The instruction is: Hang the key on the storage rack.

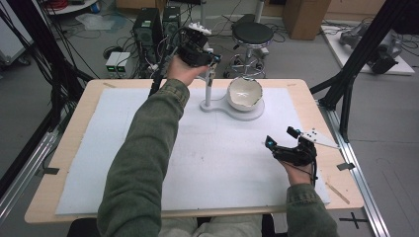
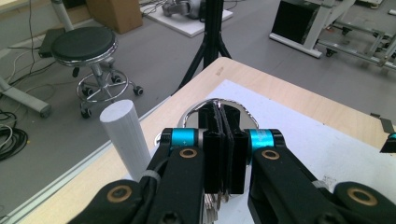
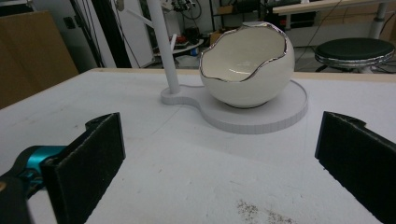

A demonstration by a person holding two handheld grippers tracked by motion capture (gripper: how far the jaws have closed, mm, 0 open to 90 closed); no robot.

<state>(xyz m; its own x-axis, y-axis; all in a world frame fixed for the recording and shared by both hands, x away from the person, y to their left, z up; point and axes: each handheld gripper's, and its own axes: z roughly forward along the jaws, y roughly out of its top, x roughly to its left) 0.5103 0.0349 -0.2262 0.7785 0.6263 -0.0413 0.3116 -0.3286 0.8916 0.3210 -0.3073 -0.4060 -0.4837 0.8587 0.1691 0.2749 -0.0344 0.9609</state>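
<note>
From the high view we count two tools, one bowl and one stand on the tabletop [image 1: 69, 128], which carries a white mat [image 1: 207, 158]. The left tool [image 1: 213, 60] is held up at about 12 o'clock, over the stand's thin post [image 1: 209, 89]. The right tool [image 1: 281, 140] rests low at about 4 o'clock, well apart from the bowl. The egg-shaped bowl [image 1: 244, 94] sits on the stand's round white base [image 1: 247, 112] at about 1 o'clock. The person's green sleeve [image 1: 143, 163] crosses the mat and hides part of it. Beyond the tabletop stand one stool [image 1: 252, 37] and two computer towers [image 1: 148, 27].

In the left gripper view the left tool [image 2: 221, 140] has its jaws pressed together. A few small metal pieces hang below them, cut off at the bottom, and we cannot tell what they are. The post's top [image 2: 125, 135] stands just beside the tool at 9 o'clock. The tool hides most of the bowl, leaving a silver rim [image 2: 219, 100].

In the right gripper view the right tool [image 3: 219, 154] has its jaws spread wide with nothing between them. The bowl [image 3: 247, 70], with its jagged silver edge, sits at 12 o'clock on the base [image 3: 261, 116]; the post [image 3: 163, 46] is cut off at the top.
</note>
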